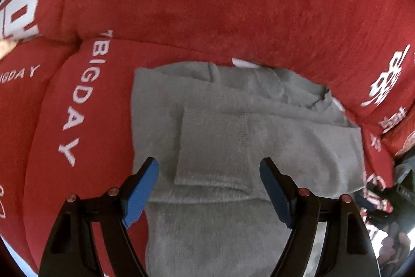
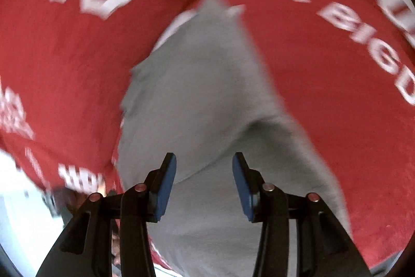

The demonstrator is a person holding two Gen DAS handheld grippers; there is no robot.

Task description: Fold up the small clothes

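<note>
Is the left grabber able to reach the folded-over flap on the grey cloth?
Probably yes. The left gripper hangs open right above the grey cloth, and the folded flap lies just ahead of its blue pads. Nothing lies between them.

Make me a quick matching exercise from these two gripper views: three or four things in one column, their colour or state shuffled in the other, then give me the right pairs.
Things:
1. garment
2. sofa cover
3. left gripper
4. lettering on the cover

Colour or state:
A. white
B. jaws open, nothing between the pads
C. grey, partly folded
D. red

Pairs: 1-C, 2-D, 3-B, 4-A
</note>
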